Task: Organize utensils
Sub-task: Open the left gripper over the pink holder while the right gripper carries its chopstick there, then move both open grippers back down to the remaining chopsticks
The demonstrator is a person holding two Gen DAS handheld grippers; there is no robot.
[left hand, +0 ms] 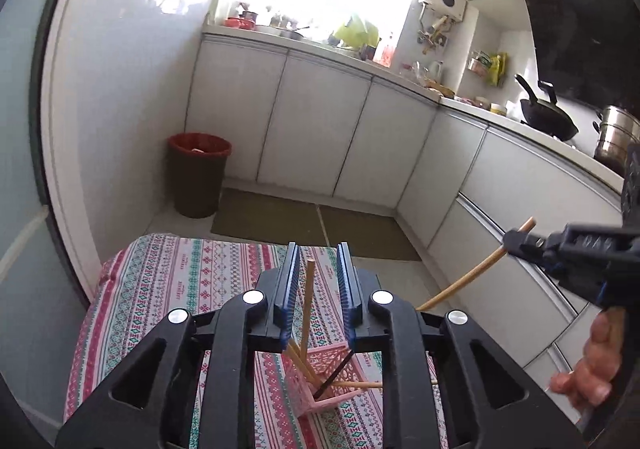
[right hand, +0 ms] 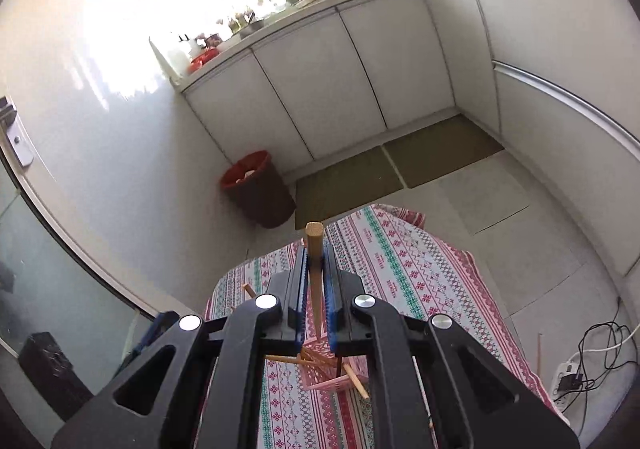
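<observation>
A pink lattice utensil basket (left hand: 320,377) stands on the patterned tablecloth (left hand: 168,281), holding several wooden chopsticks and a dark one. My left gripper (left hand: 318,269) is open above the basket; one chopstick (left hand: 307,309) rises between its jaws without being gripped. My right gripper (right hand: 316,269) is shut on a wooden chopstick (right hand: 315,273), held upright over the basket (right hand: 320,369). The right gripper also shows in the left wrist view (left hand: 520,241), holding the chopstick (left hand: 472,273) at the right.
White kitchen cabinets (left hand: 320,129) run along the back and right. A red-rimmed bin (left hand: 198,173) stands on the floor by the wall. A wok (left hand: 548,117) and a steel pot (left hand: 616,137) sit on the counter. Cables and a power strip (right hand: 576,373) lie on the floor.
</observation>
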